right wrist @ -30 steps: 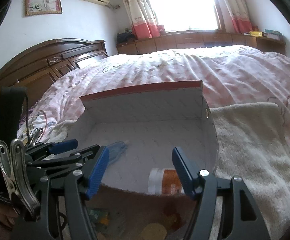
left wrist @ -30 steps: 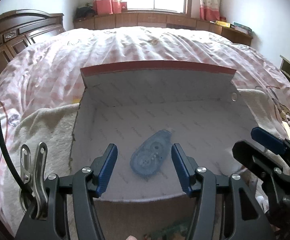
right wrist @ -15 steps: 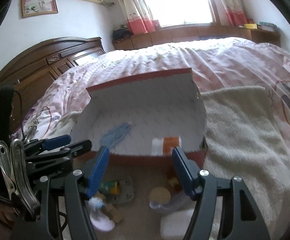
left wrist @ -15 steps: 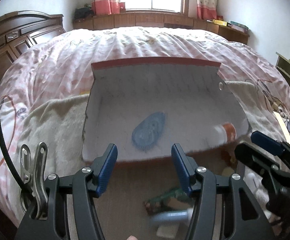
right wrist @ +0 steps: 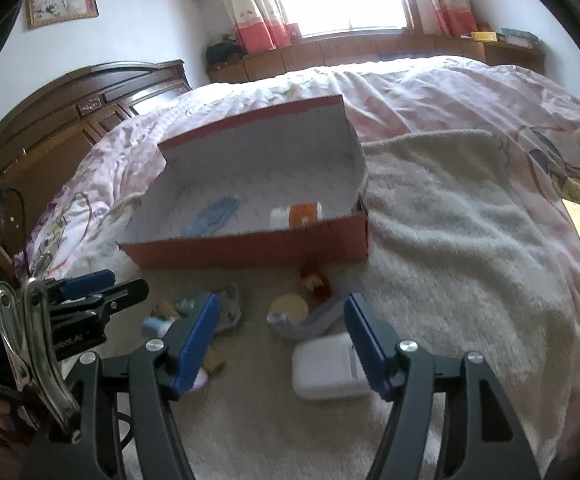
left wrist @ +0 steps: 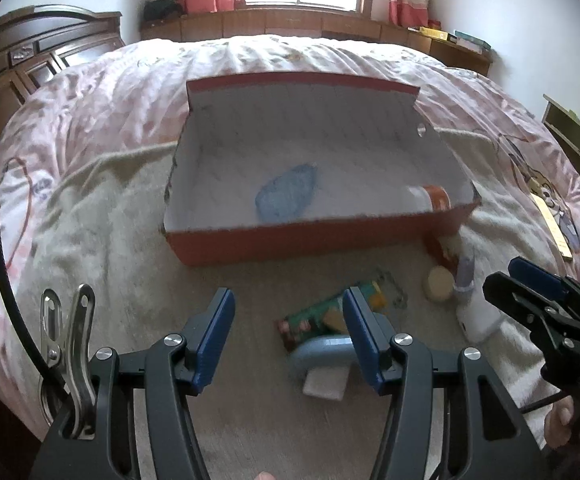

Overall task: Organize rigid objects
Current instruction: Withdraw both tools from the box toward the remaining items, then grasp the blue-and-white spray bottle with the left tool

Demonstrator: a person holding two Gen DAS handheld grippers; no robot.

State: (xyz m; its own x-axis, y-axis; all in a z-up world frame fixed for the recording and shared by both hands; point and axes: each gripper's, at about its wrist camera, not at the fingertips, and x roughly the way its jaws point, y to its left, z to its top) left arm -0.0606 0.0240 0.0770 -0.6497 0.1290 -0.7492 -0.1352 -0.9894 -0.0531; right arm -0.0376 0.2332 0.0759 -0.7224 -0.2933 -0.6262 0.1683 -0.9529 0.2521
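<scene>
The step in hand looks like the reach for the next loose item. An orange box [left wrist: 317, 240] sits open on a cream blanket [left wrist: 102, 240] on the bed, and already holds a blue tape dispenser [left wrist: 286, 196] at its middle and a white and orange bottle [left wrist: 429, 196] at its right end.

More items lie on the blanket near the box's front wall: a green packet [left wrist: 313, 320], a pale blue piece [left wrist: 321, 350], a round tan lid [right wrist: 290, 306] and a white case [right wrist: 325, 368].

The left gripper [left wrist: 290, 336] and right gripper [right wrist: 282, 340] both stand open with nothing between their pads.

The next move probably calls for lowering one gripper over a single item, likely the white case, and closing on it alone.

Compared with a second ago, both cameras have pulled back from the box, so the loose items now show.
</scene>
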